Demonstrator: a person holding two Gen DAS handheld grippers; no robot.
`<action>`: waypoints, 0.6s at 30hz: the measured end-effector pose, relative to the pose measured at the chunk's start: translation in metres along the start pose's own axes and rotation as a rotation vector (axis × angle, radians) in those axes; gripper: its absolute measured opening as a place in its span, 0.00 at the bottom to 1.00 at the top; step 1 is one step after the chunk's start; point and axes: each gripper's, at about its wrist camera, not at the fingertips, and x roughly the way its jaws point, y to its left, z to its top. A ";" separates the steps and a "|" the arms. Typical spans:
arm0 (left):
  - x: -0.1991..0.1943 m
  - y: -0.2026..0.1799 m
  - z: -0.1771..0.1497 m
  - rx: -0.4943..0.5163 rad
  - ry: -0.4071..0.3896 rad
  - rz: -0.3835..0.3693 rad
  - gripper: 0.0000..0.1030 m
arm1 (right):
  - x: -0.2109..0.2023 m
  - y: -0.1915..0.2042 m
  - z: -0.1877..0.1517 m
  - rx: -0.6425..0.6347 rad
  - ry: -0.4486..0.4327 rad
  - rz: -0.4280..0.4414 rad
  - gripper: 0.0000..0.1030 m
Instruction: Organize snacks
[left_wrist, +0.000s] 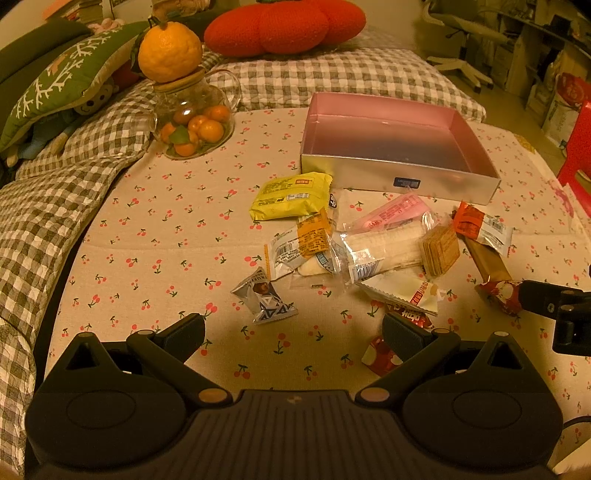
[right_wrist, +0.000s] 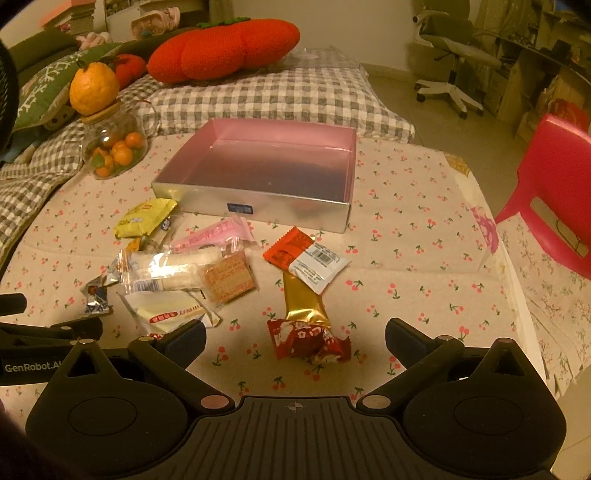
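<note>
Several wrapped snacks lie in a loose pile on the cherry-print tablecloth (left_wrist: 155, 236), in front of an empty silver box with a pink inside (left_wrist: 399, 177) (right_wrist: 258, 201). Among them are a yellow packet (left_wrist: 291, 195) (right_wrist: 144, 218), a clear pack of white wafers (left_wrist: 380, 247) (right_wrist: 173, 267), a silver candy (left_wrist: 264, 297) (right_wrist: 96, 291), an orange-and-white packet (right_wrist: 306, 258) and a gold bar (right_wrist: 304, 301). My left gripper (left_wrist: 293, 334) is open low over the cloth, near the silver candy. My right gripper (right_wrist: 295, 338) is open around a red wrapped candy (right_wrist: 308, 341).
A glass jar of small oranges (left_wrist: 194, 122) (right_wrist: 114, 147) with a big citrus on top stands at the back left. Checked bedding (left_wrist: 48, 199) and cushions lie left and behind. A red plastic chair (right_wrist: 554, 192) stands off the table's right edge.
</note>
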 end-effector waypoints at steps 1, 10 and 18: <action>0.000 0.000 0.000 -0.001 0.000 -0.001 1.00 | 0.000 0.000 0.000 0.000 0.000 -0.001 1.00; 0.000 -0.001 0.000 0.000 -0.001 0.001 1.00 | 0.000 0.000 0.000 0.001 0.001 0.002 1.00; 0.000 -0.001 0.000 0.000 -0.001 0.001 1.00 | 0.000 0.000 0.000 0.001 0.001 0.002 1.00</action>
